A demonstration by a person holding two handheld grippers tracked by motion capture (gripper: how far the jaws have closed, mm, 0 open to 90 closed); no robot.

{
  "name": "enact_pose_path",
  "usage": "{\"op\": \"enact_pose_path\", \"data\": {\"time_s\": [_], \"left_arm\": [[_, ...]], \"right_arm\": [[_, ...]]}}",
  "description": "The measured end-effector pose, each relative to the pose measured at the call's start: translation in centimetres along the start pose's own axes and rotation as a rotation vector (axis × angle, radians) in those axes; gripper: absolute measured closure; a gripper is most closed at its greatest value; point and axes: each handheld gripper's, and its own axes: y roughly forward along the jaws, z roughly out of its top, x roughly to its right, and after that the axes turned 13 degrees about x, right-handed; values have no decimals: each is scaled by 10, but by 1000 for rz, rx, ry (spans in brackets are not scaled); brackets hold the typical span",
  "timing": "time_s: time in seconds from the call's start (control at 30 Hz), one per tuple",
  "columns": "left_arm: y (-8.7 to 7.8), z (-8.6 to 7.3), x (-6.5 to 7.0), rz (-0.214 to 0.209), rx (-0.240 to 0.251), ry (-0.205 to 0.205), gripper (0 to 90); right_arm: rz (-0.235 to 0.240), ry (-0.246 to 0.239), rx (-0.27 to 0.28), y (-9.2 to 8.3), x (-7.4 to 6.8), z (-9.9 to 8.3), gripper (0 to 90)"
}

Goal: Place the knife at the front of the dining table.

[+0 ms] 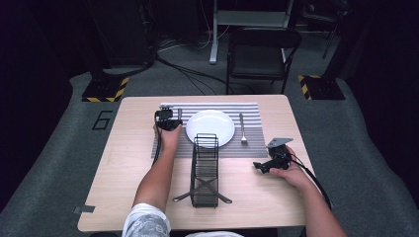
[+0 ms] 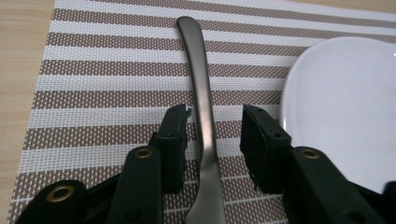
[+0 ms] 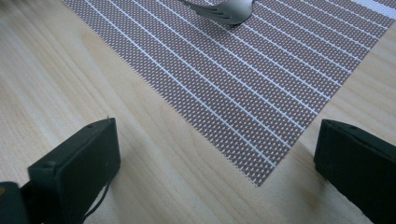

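Left gripper [image 2: 212, 123] jaws stand apart, a gap on each side of the dark metal utensil handle [image 2: 201, 93] lying between them; pads don't press it. Utensil lies flat on the striped placemat [image 2: 93, 79], just left of the white plate [image 2: 345, 102]. Right gripper [image 3: 217, 154] jaws wide apart, nothing between them, over bare table [image 3: 70, 74] near placemat corner, well right of plate; fork [image 1: 242, 129] lies right of plate, wire rack [image 1: 205, 168] in front of it

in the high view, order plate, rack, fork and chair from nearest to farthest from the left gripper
1. Plate, just right of the left gripper on the mat.
2. Rack, toward the person.
3. Fork, beyond the plate's right side.
4. Chair, behind the table.
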Motion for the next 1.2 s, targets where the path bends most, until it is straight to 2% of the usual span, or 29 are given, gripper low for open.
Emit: {"op": "enact_pose_path", "data": {"time_s": [0.2,0.33,0.5,0.63,0.7,0.9,1.07,1.2], "left_arm": [[-17,7,-1,-54,16,26,554],[-37,15,-2,-90,40,50,539],[-67,25,-2,-138,103,60,511],[-90,28,-4,-157,117,102,489],[-100,29,-6,-167,107,106,475],[-130,29,-15,-175,128,119,456],[-147,25,-20,-193,135,126,451],[-159,18,-23,-201,126,150,439]], "right_arm": [[0,1,0,0,0,0,0],[0,-1,0,0,0,0,0],[0,0,-1,0,0,0,0],[-1,1,0,0,0,0,0],[0,0,-1,0,0,0,0],[0,0,0,0,0,0,0],[0,-1,0,0,0,0,0],[0,0,0,0,0,0,0]]}}
